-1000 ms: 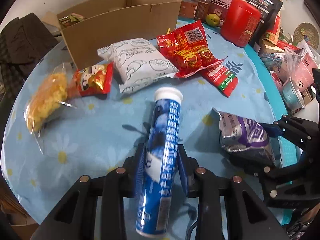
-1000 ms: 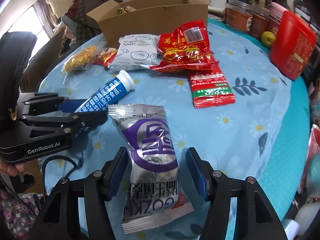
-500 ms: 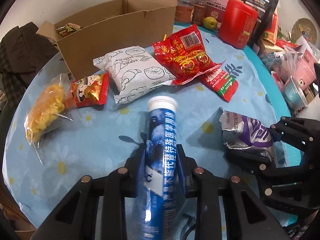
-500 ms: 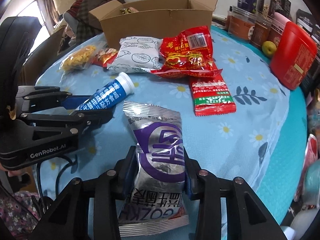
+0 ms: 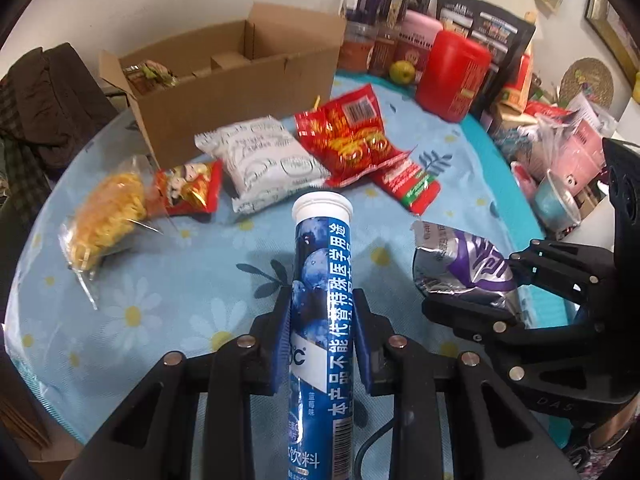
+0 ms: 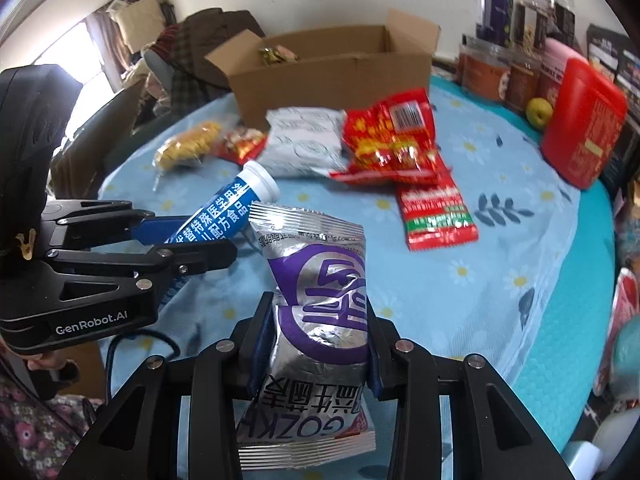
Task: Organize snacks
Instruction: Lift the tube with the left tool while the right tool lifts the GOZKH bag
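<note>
My left gripper (image 5: 322,316) is shut on a blue tube with a white cap (image 5: 322,280) and holds it above the table, cap pointing forward. My right gripper (image 6: 316,328) is shut on a silver and purple snack bag (image 6: 320,292), lifted off the cloth; that bag also shows in the left wrist view (image 5: 464,264). The tube also shows in the right wrist view (image 6: 228,208). An open cardboard box (image 5: 224,80) stands at the table's far side, with a few packets inside at its left end.
On the blue daisy cloth (image 5: 160,272) lie a yellow snack bag (image 5: 108,208), a small red packet (image 5: 188,188), a white pack (image 5: 264,156), a big red bag (image 5: 344,132) and a red-green packet (image 5: 408,184). A red canister (image 5: 452,72) and jars stand at the back right.
My right gripper closed on the silver bag and lifted it. My left gripper raised the tube off the table. Both moved up and the view tilted toward the box.
</note>
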{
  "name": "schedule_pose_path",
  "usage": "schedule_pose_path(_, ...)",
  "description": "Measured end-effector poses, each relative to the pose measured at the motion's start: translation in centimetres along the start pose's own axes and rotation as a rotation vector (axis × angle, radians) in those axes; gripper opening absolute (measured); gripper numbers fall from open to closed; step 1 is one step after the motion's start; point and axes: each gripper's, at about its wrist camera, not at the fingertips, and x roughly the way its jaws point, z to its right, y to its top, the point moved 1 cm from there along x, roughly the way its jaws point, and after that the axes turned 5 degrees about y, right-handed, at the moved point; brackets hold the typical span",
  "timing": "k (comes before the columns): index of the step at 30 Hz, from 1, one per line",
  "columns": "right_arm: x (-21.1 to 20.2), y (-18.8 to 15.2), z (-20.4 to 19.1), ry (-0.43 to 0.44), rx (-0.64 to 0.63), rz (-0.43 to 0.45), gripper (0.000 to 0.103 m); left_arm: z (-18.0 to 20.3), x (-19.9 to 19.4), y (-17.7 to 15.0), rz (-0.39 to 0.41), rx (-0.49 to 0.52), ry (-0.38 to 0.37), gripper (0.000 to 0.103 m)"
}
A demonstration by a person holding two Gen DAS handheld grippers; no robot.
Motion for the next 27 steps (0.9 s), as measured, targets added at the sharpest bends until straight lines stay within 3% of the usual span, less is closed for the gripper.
schedule_pose_path(15,-2.6,3.4,-3.2,0.025,-0.11,0.103,0.038,-1.4,-5.5,1.0,0.162,-0.057,0.017,0.028)
schedule_pose_path(27,-4.6,8.7,-4.6,0.04,-0.218,0.194,0.038,-2.8,-8.9,5.3,0.319,-0.071,0.05,0.028)
